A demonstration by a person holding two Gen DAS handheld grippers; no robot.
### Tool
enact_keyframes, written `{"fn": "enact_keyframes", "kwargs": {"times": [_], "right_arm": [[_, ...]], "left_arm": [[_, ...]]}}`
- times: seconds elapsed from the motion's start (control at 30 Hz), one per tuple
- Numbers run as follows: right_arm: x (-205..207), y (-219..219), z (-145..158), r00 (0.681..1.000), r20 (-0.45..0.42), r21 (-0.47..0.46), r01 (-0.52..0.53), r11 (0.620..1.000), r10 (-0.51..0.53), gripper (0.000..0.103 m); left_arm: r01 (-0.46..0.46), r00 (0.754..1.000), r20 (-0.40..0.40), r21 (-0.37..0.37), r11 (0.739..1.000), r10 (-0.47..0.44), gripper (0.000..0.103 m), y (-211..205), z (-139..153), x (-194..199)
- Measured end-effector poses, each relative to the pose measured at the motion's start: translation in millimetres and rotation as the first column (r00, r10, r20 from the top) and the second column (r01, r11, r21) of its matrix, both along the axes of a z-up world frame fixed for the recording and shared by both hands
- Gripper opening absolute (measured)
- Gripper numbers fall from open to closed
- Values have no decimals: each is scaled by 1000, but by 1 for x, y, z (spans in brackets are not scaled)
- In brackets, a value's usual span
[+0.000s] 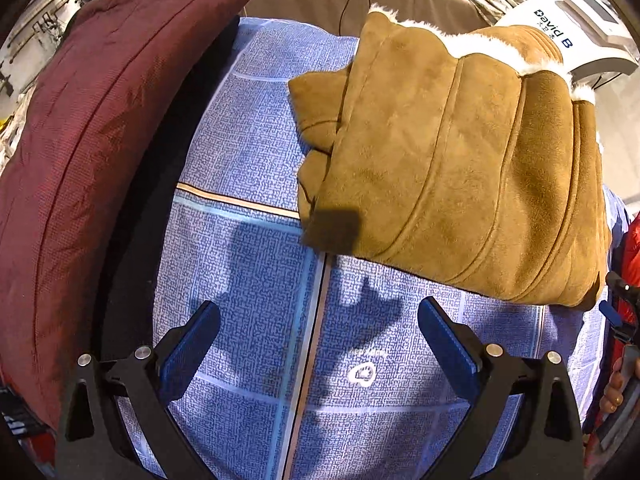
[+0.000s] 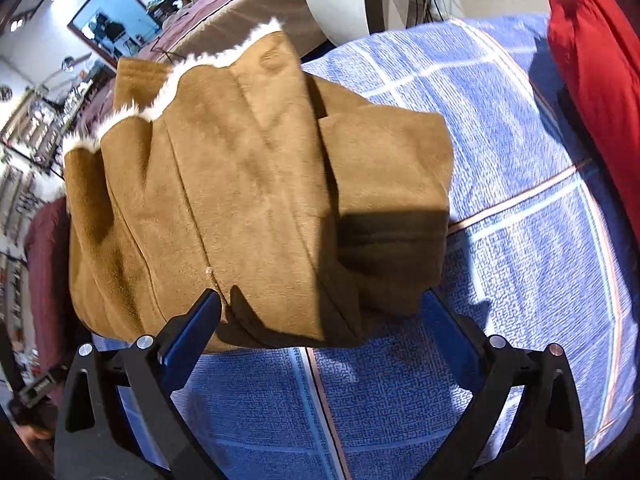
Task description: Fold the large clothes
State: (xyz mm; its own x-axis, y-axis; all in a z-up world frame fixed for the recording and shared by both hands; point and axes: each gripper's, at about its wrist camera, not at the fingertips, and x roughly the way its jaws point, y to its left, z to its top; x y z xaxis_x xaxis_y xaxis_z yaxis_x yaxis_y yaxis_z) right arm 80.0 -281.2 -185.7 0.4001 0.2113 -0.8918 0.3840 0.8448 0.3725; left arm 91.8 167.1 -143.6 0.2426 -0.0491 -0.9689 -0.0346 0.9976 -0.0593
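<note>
A tan suede coat (image 1: pixel 448 152) with white fleece lining is seen folded into a thick bundle on a bed covered by a blue checked quilt (image 1: pixel 256 152). The left gripper (image 1: pixel 319 336) is held above bare quilt, well short of the coat, its fingers spread wide and holding nothing. The right gripper (image 2: pixel 320 334) is also spread wide and empty, its fingers flanking the near edge of the bundle without any visible pinch on it.

The fold looks nearly complete, but the bulky layers could spring open if they are released or nudged unevenly; the loose flap at the near corner seems the likeliest part to slip. A careless push from the right fingers could also slide the whole bundle across the quilt.

A dark red pillow (image 1: pixel 80 152) and a white appliance (image 1: pixel 580 28) printed "David B" behind the coat are shown only in the left wrist view. A bright red garment (image 2: pixel 596 60) at the bed's edge, and the stepped layers of the coat's near edge, are shown more clearly in the right wrist view.
</note>
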Motion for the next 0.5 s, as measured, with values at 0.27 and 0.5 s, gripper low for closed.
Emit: {"fn": "enact_keyframes", "kwargs": {"times": [0.27, 0.5], "right_arm": [[-18, -52, -29, 992, 15, 309, 117, 944, -128, 98], [-18, -74, -31, 981, 71, 400, 137, 906, -179, 98]], "left_arm": [[54, 998, 11, 2, 999, -54, 97, -11, 1, -1], [56, 998, -12, 17, 998, -55, 97, -13, -2, 0]]}}
